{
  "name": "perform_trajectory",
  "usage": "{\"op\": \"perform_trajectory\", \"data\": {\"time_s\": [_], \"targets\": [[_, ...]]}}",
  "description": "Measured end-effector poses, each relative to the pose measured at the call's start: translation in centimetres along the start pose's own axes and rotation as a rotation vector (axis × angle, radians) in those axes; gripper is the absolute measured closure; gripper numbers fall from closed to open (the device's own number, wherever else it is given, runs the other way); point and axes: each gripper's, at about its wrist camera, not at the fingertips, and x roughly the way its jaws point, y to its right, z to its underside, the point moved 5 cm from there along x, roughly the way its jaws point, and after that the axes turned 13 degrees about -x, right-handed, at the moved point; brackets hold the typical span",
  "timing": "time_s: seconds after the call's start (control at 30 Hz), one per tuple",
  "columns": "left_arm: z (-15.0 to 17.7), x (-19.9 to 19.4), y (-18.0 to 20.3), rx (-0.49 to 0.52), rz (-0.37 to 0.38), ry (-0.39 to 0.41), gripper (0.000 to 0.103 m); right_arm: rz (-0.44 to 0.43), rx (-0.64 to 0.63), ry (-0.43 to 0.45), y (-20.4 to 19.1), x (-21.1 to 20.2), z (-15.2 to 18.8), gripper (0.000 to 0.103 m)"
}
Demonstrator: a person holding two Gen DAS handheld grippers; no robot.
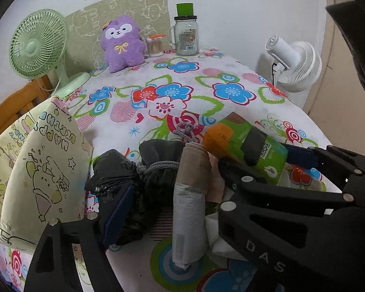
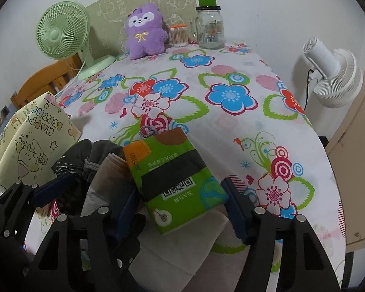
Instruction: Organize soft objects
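Note:
A pile of soft things lies at the near edge of the flowered table (image 1: 231,73): a crumpled black plastic bag (image 1: 114,170), a grey drawstring pouch (image 1: 160,160), a roll of white and brown bags (image 1: 189,194) and a green tissue pack (image 1: 248,141). My left gripper (image 1: 170,209) is open around the roll and the pouch. My right gripper (image 2: 182,204) is open with its fingers on either side of the green tissue pack (image 2: 175,180), which rests tilted on a white folded cloth (image 2: 182,250). A purple plush toy (image 2: 146,31) sits at the table's far end.
A cream printed gift bag (image 1: 43,170) stands at the table's left edge. A green fan (image 1: 39,46), a glass jar with a green cup on top (image 1: 186,34) and a cotton swab jar (image 1: 155,45) stand at the back. A white fan (image 1: 296,65) stands right of the table.

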Motion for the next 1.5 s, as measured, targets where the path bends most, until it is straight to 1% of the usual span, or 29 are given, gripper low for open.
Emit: {"op": "perform_trajectory", "data": {"time_s": [0.03, 0.1, 0.13, 0.2, 0.23, 0.3, 0.37, 0.4, 0.47, 0.5, 0.57, 0.6, 0.67, 0.7, 0.8, 0.9, 1.5], "targets": [[0.0, 0.0, 0.0, -0.004, 0.002, 0.001, 0.024, 0.005, -0.001, 0.003, 0.0, -0.1, 0.0, 0.038], [0.1, 0.0, 0.2, 0.000, 0.010, -0.004, 0.032, 0.010, -0.006, 0.003, 0.0, -0.1, 0.0, 0.039], [0.1, -0.1, 0.3, 0.002, 0.014, -0.007, 0.034, 0.010, -0.007, 0.004, 0.0, -0.2, 0.0, 0.040], [0.2, -0.2, 0.4, 0.002, 0.018, -0.009, 0.044, 0.011, -0.007, 0.008, 0.0, -0.5, 0.1, 0.040], [0.2, -0.4, 0.3, 0.001, 0.019, -0.010, 0.047, 0.018, -0.007, 0.010, 0.0, -0.8, 0.2, 0.040], [0.4, -0.6, 0.4, -0.003, 0.020, -0.011, 0.058, 0.027, -0.006, 0.015, 0.0, -1.1, 0.3, 0.040], [0.5, -0.8, 0.5, 0.000, 0.016, -0.009, 0.062, 0.031, -0.003, 0.020, 0.1, -1.5, 0.5, 0.040], [0.6, -0.9, 0.6, 0.006, 0.011, -0.008, 0.066, 0.034, -0.001, 0.024, 0.1, -1.8, 0.6, 0.040], [0.8, -1.1, 0.8, 0.018, 0.006, -0.007, 0.069, 0.040, 0.003, 0.024, 0.0, -2.1, 0.8, 0.040], [0.9, -1.2, 0.8, 0.017, 0.006, -0.010, 0.073, 0.044, 0.006, 0.020, 0.0, -2.2, 0.9, 0.040], [1.1, -1.4, 0.8, 0.015, 0.011, -0.015, 0.077, 0.045, 0.010, 0.020, 0.0, -2.4, 1.1, 0.040], [1.1, -1.5, 0.8, 0.013, 0.012, -0.014, 0.082, 0.048, 0.010, 0.021, -0.1, -2.6, 1.2, 0.040], [1.2, -1.7, 0.7, 0.009, 0.009, -0.016, 0.084, 0.054, 0.008, 0.025, -0.2, -2.8, 1.3, 0.040], [1.3, -1.8, 0.6, 0.006, 0.012, -0.018, 0.087, 0.055, 0.008, 0.027, -0.3, -3.0, 1.4, 0.040], [1.4, -2.2, 0.6, 0.008, 0.031, -0.010, 0.091, 0.061, 0.006, 0.031, -0.7, -3.5, 1.5, 0.040], [1.6, -2.7, 0.6, 0.009, 0.037, -0.003, 0.093, 0.071, 0.008, 0.030, -0.8, -3.9, 1.6, 0.040], [1.4, -5.7, 0.2, 0.009, 0.050, 0.040, 0.094, 0.117, 0.020, 0.058, -1.8, -7.0, 1.4, 0.040]]}}
